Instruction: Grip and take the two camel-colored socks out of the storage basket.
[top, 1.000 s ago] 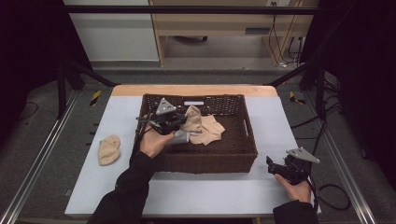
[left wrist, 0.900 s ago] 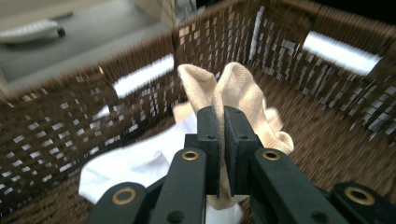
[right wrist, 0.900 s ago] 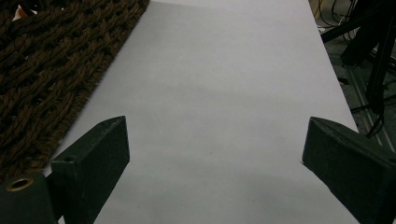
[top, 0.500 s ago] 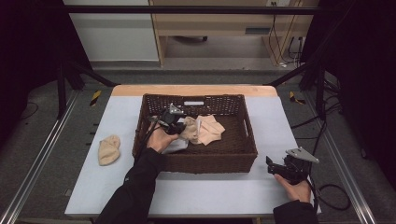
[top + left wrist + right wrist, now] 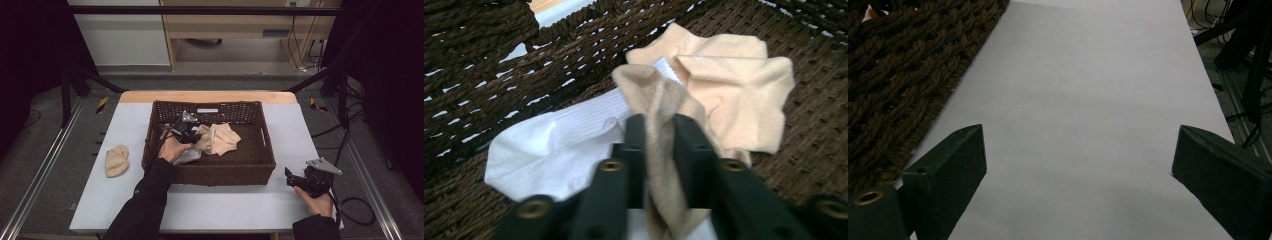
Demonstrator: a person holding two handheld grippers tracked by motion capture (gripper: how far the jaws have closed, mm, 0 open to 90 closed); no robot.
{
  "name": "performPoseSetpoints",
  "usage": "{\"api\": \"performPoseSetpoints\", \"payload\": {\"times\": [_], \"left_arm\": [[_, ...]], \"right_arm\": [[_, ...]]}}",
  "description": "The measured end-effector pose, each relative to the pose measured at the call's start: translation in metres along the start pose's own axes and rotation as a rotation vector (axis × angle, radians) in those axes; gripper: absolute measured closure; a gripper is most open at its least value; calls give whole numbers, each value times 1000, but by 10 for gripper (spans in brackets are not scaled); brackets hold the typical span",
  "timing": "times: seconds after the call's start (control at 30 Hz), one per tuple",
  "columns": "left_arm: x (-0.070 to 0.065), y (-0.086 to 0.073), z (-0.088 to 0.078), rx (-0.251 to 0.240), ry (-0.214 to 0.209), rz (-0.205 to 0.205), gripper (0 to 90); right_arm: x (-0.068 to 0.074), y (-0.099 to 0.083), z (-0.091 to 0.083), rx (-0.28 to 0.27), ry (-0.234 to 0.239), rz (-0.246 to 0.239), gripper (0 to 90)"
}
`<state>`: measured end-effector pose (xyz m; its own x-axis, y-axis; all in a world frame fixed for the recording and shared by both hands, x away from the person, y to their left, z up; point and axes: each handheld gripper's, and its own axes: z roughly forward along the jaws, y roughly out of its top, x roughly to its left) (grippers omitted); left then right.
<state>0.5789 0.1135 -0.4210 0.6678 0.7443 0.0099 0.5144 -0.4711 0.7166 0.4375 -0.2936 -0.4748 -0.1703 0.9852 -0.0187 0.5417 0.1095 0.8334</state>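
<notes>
1. A dark brown wicker basket (image 5: 210, 167) is sitting in the middle of the pale grey table (image 5: 225, 205), its long sides running across the table.
2. The person's left hand (image 5: 171, 149) is reaching over the basket's left wall and holding the left gripper (image 5: 189, 134) down inside it.
3. In the left gripper view, the 2 black jaws are pressing together on a fold of a tan sock (image 5: 659, 125), which is bunching up between them and trailing down toward the camera.
4. A white sock (image 5: 554, 147) is lying flat on the basket floor, just under and to the left of the pinched tan sock.
5. A peach sock (image 5: 734, 95) is lying crumpled on the weave to the right, touching the tan sock.
6. In the high view, 1 more beige sock (image 5: 116, 160) is lying on the table outside the basket, off its left wall.
7. The right gripper (image 5: 300, 179) is resting near the table's front right corner in the person's right hand (image 5: 316, 202), well apart from the basket.
8. In the right gripper view, its 2 jaws are standing spread wide over bare table, with the basket's woven wall (image 5: 903, 70) at the left.
</notes>
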Motion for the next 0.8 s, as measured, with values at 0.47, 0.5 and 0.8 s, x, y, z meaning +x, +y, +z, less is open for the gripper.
{"api": "performPoseSetpoints", "payload": {"times": [0.47, 0.5, 0.8], "left_arm": [[-4, 13, -60, -280, -27, -27, 863], [-4, 16, -75, -333, -30, -29, 863], [-1, 19, -129, -455, 5, -17, 863]], "right_arm": [[-1, 0, -1, -1, -7, 2, 75], [-1, 0, -1, -1, -8, 2, 75], [-2, 0, -1, -2, -11, 3, 75]]}}
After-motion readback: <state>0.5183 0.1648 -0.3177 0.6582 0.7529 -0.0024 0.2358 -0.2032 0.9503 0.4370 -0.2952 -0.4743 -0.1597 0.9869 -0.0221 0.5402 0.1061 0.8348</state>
